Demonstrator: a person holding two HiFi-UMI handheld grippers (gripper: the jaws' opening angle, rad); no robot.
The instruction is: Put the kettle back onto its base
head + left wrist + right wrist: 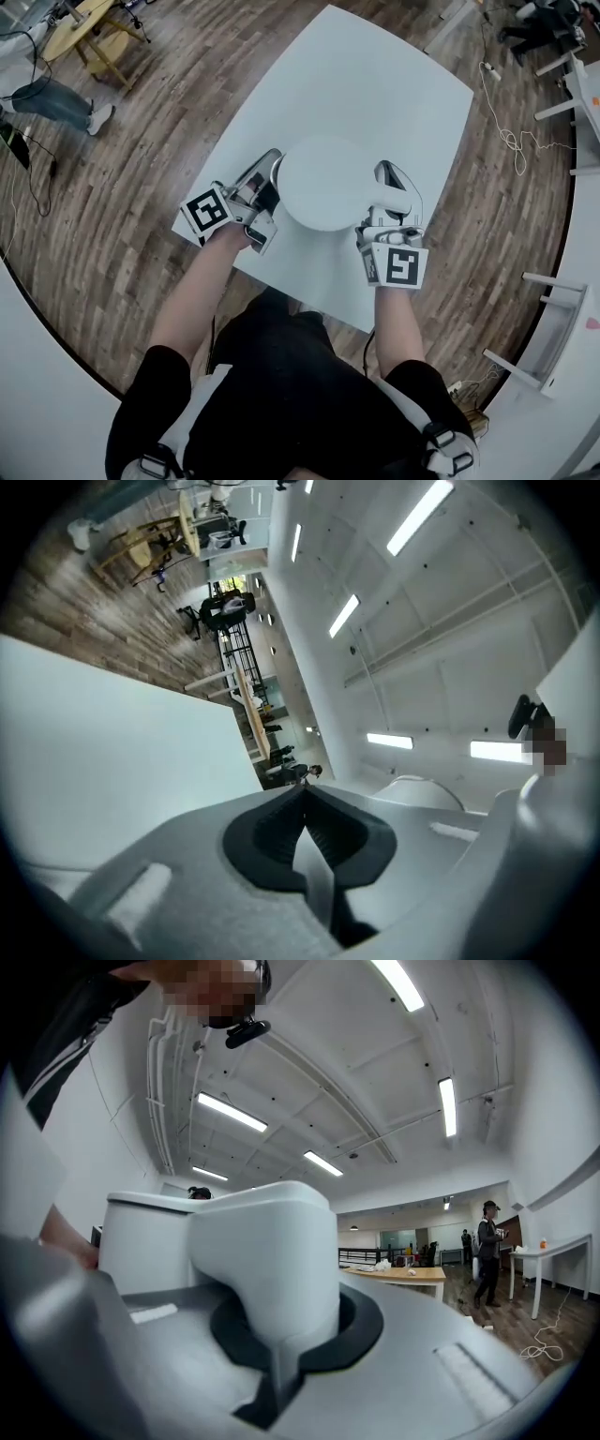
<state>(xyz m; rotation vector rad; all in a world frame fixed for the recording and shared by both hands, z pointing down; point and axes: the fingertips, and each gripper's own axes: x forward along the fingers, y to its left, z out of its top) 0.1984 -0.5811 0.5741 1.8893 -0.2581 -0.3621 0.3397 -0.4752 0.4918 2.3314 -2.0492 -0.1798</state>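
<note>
Holding the kettle (323, 183) by its handle (267, 1260), right gripper (392, 202) clamped on it, near the desk's (375, 84) near edge; left gripper (269, 183) pinched together, empty, just beside the body; base not visible, probably underneath; keep upright, lower straight, release only once seated.

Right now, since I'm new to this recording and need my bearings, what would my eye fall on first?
The white kettle, a round disc from above, fills the middle of the white table. The right tongs are clamped on its handle at the right, and the left tongs, shut, are close by its left side.
</note>
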